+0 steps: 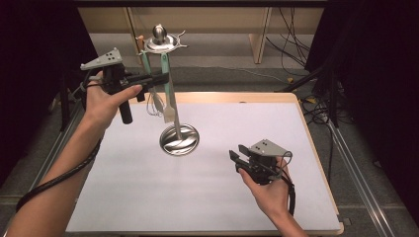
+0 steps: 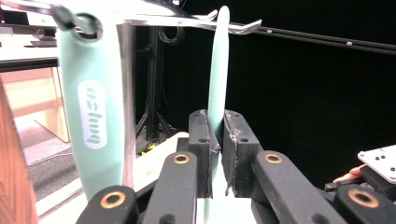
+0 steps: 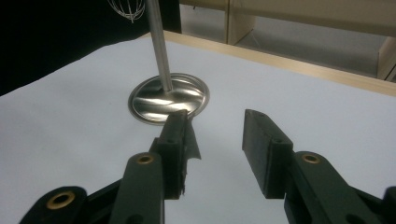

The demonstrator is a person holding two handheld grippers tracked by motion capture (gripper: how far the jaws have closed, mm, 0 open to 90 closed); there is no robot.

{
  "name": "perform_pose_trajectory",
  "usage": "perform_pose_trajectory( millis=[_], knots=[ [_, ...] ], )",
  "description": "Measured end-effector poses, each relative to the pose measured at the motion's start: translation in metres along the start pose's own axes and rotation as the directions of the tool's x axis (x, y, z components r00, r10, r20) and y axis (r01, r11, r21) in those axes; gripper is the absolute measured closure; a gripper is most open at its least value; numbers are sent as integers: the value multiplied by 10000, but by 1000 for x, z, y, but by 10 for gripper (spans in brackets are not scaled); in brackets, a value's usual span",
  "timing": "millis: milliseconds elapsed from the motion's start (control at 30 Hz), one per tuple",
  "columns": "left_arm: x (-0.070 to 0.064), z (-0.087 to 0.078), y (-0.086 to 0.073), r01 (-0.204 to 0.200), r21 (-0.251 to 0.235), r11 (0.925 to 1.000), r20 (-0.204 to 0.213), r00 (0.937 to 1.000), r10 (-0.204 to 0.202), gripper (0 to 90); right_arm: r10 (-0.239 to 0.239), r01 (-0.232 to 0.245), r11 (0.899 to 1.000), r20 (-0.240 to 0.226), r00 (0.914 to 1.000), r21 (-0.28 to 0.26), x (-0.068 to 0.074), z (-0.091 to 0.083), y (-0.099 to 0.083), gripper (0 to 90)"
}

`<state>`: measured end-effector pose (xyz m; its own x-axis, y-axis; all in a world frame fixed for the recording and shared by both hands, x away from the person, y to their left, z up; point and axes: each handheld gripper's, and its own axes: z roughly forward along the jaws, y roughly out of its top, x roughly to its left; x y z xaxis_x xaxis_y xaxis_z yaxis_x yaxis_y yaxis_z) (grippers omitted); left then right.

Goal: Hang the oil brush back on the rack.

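The left gripper pinches the mint-green handle of a spatula between its jaws, up beside a steel utensil stand, where the tool hangs from a hook under the stand's round top. A second mint-handled utensil hangs just beside it, and a wire whisk dangles lower down. The stand's round mirrored base rests on a white sheet covering a wood-rimmed table. Nearer the person, the right gripper hovers low over the sheet, jaws spread and empty, pointing toward the base. Beyond the table lie grey floor, loose cables and pale wooden furniture, with dark drapes at either side.
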<state>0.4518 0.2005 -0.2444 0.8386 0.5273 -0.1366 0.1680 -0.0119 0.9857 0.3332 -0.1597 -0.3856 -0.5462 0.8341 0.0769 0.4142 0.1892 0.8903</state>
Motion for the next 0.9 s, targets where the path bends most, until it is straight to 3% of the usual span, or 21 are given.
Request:
perform_pose_trajectory(
  millis=[33,67,167,200,300,333,367,400,433,533,567,600,667,733,900],
  knots=[
    [0,0,-1,15,-31,10000,7,10000,-15,817,-70,72,9996,86,9999,-256,-1,2,0,613],
    [0,0,-1,32,-45,10000,7,10000,-32,816,30,-30,10000,-55,10000,27,-2,-1,1,613],
    [0,1,-3,107,-165,9998,-70,9999,-108,814,-318,319,9994,93,9995,-162,-4,0,0,613],
    [0,1,-4,118,-192,9997,-100,9999,-120,813,-139,139,9998,-44,9999,-119,-4,-1,0,613],
    [-1,1,-4,56,-219,9997,-209,9998,-61,811,-335,337,9993,125,9994,-191,-6,-4,1,613],
    [-2,1,-5,18,-264,9996,-298,9996,-26,809,-82,87,9994,143,9999,-348,-4,-3,0,613],
    [-3,0,-5,-190,-257,9995,-476,9987,177,807,-229,237,9989,209,9995,-396,-6,-3,-1,613],
    [-4,0,-5,-375,-245,9990,-593,9976,360,805,-208,212,9996,195,9996,-192,-7,-4,-1,612],
    [-5,-1,-5,-419,-256,9988,-647,9971,402,803,193,-192,9998,128,9997,-62,-5,-5,-1,613],
    [-7,-2,-5,-528,-308,9981,-756,9959,504,798,250,-250,9997,153,9996,-20,-5,-7,1,612],
    [-7,-3,-4,-597,-331,9977,-825,9950,568,796,-117,124,9996,243,9996,-254,-8,-6,1,612],
    [-8,-3,-4,-634,-381,9973,-878,9943,599,791,-192,201,9992,262,9995,-347,-8,-6,2,611],
    [-10,-4,-5,-734,-409,9965,-950,9931,692,777,326,-320,9992,261,9991,-227,-5,-7,2,611],
    [-12,-5,-7,-788,-445,9959,-993,9923,740,765,-126,129,9998,163,9998,-173,-9,-7,2,611],
    [-15,-11,-11,-889,-654,9939,-1170,9898,809,734,-80,83,9999,260,9996,-150,-11,-10,1,608]
  ],
)
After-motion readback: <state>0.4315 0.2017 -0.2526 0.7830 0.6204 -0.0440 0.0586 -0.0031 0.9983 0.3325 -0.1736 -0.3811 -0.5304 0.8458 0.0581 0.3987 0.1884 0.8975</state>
